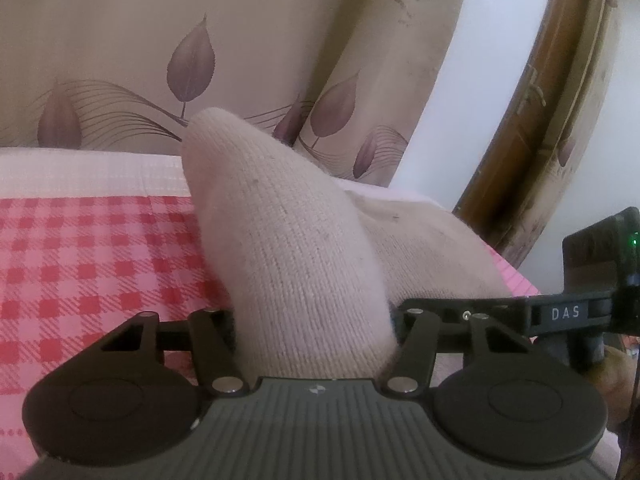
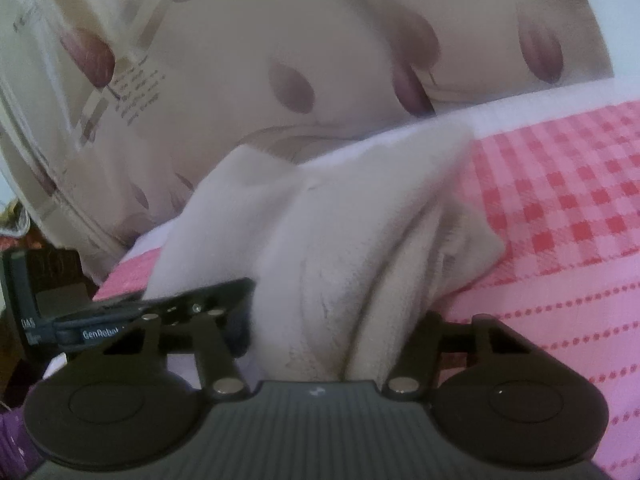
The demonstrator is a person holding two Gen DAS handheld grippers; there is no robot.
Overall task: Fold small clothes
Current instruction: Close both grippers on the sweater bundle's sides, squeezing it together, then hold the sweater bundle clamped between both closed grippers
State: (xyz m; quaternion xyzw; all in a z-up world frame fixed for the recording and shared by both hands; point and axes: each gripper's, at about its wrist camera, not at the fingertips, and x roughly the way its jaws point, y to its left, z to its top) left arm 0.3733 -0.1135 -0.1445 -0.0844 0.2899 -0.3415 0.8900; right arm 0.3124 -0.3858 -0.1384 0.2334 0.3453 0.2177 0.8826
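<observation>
Cream knit fills the left wrist view: a small sock-like garment rises in a peak from the left hand-held gripper, whose jaws sit partway closed around the fabric; whether the pads truly pinch it, I cannot tell; red-checked bed cover lies beneath. Over to the right wrist view, blurred: the right hand-held gripper also has bunched cloth running between half-closed jaws, grip unclear; it looks like the pickup before a fold; next comes carrying one end over the other, both holds kept firm.
</observation>
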